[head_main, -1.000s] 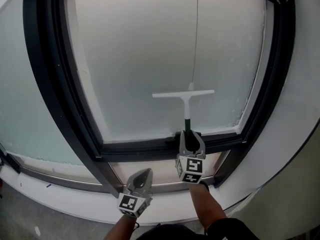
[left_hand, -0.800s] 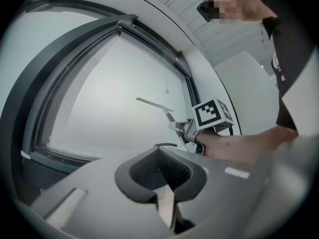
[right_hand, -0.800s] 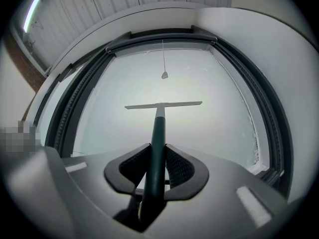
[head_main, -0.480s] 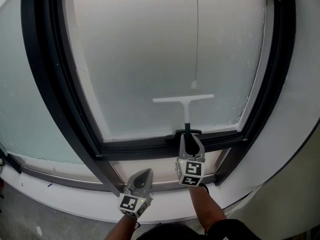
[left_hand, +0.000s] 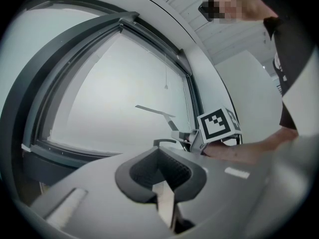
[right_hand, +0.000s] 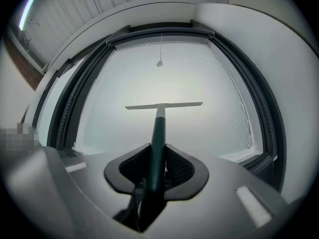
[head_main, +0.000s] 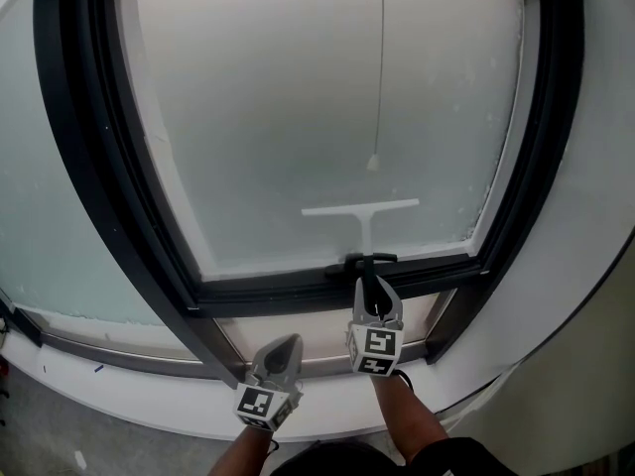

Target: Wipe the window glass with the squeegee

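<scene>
The squeegee (head_main: 361,210) has a white T-shaped blade and a dark green handle; its blade lies flat against the lower part of the frosted window glass (head_main: 298,117). My right gripper (head_main: 374,303) is shut on the handle, just below the pane's bottom frame. In the right gripper view the handle (right_hand: 157,143) runs up between the jaws to the blade (right_hand: 163,105). My left gripper (head_main: 283,350) hangs lower left, shut with nothing in it; its view shows the pads (left_hand: 164,171) pressed together and the squeegee (left_hand: 155,111) off to the right.
A thick black window frame (head_main: 109,157) surrounds the glass, with a dark sill rail (head_main: 298,291) along the bottom. A thin cord with a small pull (head_main: 374,163) hangs down the pane above the blade. White wall (head_main: 595,226) curves at the right.
The squeegee blade has slid down the glass, from beside the cord's pull to well below it. My right gripper dropped slightly with it. The left gripper stayed put.
</scene>
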The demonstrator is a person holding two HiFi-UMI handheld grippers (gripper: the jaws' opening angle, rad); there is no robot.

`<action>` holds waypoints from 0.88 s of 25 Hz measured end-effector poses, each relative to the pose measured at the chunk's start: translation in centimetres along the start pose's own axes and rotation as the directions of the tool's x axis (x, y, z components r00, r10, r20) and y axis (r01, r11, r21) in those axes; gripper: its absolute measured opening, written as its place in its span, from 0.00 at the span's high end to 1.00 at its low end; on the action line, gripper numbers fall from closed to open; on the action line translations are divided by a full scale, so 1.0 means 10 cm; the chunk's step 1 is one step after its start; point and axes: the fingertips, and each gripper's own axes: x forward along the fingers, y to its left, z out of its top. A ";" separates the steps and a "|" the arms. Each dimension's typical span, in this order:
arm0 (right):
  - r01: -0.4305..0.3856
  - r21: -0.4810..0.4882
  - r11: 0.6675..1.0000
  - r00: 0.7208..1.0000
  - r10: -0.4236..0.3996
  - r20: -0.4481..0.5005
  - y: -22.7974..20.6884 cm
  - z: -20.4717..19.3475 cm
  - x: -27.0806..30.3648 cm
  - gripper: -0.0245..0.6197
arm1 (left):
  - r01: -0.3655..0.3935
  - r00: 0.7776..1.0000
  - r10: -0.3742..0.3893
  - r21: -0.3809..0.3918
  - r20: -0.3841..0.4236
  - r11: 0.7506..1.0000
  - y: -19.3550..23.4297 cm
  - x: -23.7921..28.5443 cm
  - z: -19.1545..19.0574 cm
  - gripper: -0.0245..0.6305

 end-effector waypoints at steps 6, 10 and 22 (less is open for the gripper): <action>-0.003 0.003 1.000 1.000 0.003 -0.029 0.00 -0.15 -0.05 0.81 | 0.006 1.000 -0.006 -0.009 -0.006 1.000 -0.03 0.01 -0.03 0.96; -0.006 -0.002 1.000 0.999 0.006 -0.046 -0.01 -0.22 -0.05 0.81 | 0.010 1.000 -0.010 -0.016 -0.021 1.000 -0.05 0.02 -0.08 0.96; 0.005 0.020 1.000 0.993 -0.002 -0.114 0.03 -0.53 -0.16 0.81 | 0.023 0.999 -0.023 -0.015 -0.049 1.000 -0.04 0.01 -0.18 0.96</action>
